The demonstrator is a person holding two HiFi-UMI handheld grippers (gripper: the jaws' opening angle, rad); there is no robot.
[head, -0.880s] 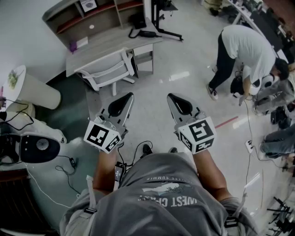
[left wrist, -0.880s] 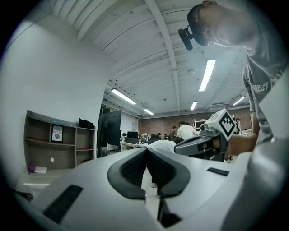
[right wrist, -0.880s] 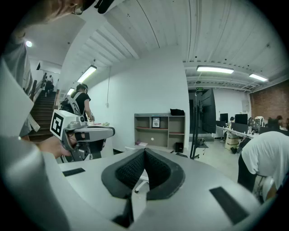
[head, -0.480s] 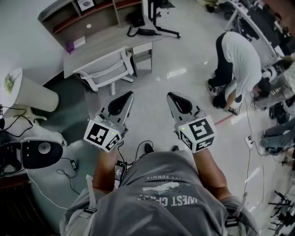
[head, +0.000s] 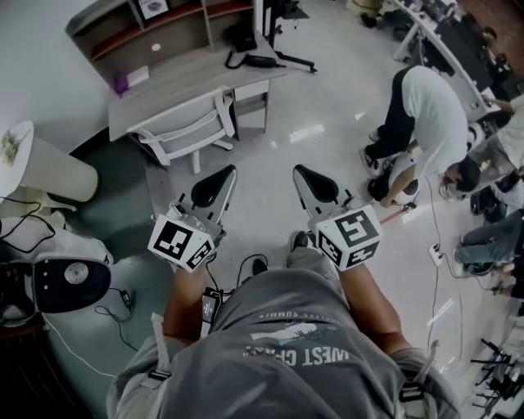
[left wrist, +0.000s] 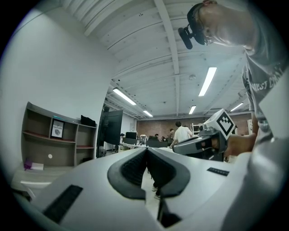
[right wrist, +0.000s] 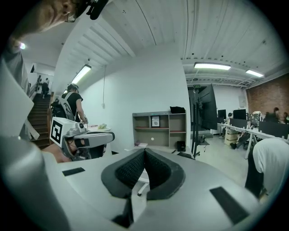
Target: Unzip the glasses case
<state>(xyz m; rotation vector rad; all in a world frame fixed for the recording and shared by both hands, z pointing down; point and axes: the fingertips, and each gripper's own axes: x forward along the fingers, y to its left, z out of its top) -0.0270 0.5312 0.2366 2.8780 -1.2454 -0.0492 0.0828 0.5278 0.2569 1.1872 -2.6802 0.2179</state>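
Note:
No glasses case shows in any view. In the head view my left gripper [head: 221, 178] and right gripper [head: 308, 178] are held side by side at waist height over the pale floor, pointing away from my body. The jaws of both are shut, with nothing between the dark pads. The left gripper view looks along its shut jaws [left wrist: 146, 153] at the room, with the right gripper [left wrist: 203, 142] beside it. The right gripper view shows its shut jaws [right wrist: 144, 153] and the left gripper [right wrist: 88, 139] off to its left.
A grey desk [head: 188, 78] with a white chair [head: 184, 131] stands ahead, and a shelf unit [head: 155, 24] behind it. A person [head: 430, 106] bends over at the right. A round white table [head: 41, 164], a black device [head: 70, 282] and floor cables [head: 115, 299] lie left.
Both grippers keep their place and stay shut. The bent-over person at the right has shifted, and my right foot has come forward under the right gripper.

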